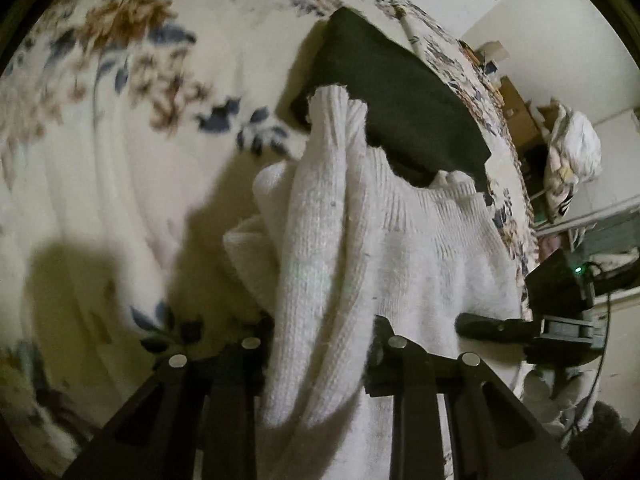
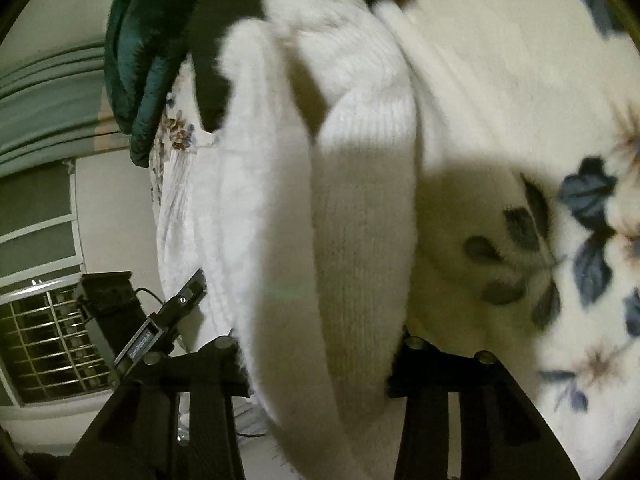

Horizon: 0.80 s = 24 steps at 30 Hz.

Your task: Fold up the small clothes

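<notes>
Left wrist view: the left hand-held gripper (image 1: 320, 344) is clamped on a bunched band of the white sweater (image 1: 420, 248), which runs up between its fingers (image 1: 252, 344) and away over the bed (image 1: 100, 168). Right wrist view shows the same on the other side: the right hand-held gripper (image 2: 320, 344) is closed on a thick fold of the sweater (image 2: 352, 200), lifted off the floral bedspread (image 2: 540, 100). Beyond the sweater lies a black garment (image 1: 400, 112), flat and squared, so 1 piece looks already folded. A green jacket (image 2: 144, 60) hangs at the bed's edge. My judgement: the sweater is mid-fold, both ends held and raised, with sleeve (image 1: 336, 120) and body still loose; laying it down, squaring it and any further pieces remain.
</notes>
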Each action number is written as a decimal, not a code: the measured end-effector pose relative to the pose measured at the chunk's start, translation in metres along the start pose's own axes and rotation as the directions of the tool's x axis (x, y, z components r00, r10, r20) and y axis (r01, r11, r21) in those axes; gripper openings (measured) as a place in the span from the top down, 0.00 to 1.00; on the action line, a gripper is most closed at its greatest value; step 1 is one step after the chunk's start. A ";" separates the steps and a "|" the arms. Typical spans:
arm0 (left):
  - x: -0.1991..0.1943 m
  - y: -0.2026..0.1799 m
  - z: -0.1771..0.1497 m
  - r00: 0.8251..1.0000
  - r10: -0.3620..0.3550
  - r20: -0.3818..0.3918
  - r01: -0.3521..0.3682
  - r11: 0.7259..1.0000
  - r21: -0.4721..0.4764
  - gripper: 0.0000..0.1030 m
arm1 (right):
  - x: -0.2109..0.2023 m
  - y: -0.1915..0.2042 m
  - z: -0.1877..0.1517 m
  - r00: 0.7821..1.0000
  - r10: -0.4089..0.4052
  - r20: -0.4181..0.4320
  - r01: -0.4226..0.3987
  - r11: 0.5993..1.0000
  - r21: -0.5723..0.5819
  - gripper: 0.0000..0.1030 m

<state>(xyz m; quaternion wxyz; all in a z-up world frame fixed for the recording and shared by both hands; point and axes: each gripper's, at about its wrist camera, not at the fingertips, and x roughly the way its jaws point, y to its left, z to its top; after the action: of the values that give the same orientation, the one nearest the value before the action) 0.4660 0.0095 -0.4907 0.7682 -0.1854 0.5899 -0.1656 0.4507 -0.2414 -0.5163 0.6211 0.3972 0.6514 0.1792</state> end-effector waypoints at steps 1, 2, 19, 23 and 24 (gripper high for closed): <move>-0.004 -0.007 0.003 1.000 0.013 0.006 -0.013 1.000 0.004 0.78 | -0.005 0.006 0.000 1.000 0.005 0.011 -0.005 1.000 -0.006 0.57; -0.010 -0.012 0.007 1.000 0.022 0.012 -0.022 1.000 0.013 0.78 | -0.012 0.011 0.000 1.000 0.005 0.022 -0.005 1.000 -0.016 0.58; -0.032 -0.094 0.160 0.982 0.029 0.186 -0.050 0.992 0.115 0.77 | -0.135 0.149 0.127 0.973 0.045 0.225 -0.008 0.987 -0.163 0.58; 0.003 -0.098 0.193 0.978 0.068 0.197 -0.096 0.986 0.136 0.77 | -0.125 0.153 0.183 0.971 0.020 0.237 0.021 0.986 -0.167 0.58; 0.013 -0.098 0.199 0.978 0.078 0.196 -0.107 0.985 0.138 0.77 | -0.120 0.150 0.199 0.972 0.012 0.235 0.027 0.987 -0.161 0.58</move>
<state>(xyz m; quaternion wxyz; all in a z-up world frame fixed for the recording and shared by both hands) 0.6581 -0.0646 -0.4081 0.8394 -0.1150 0.5083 -0.1546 0.6738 -0.2888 -0.3601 0.7248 0.3611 0.5580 0.1814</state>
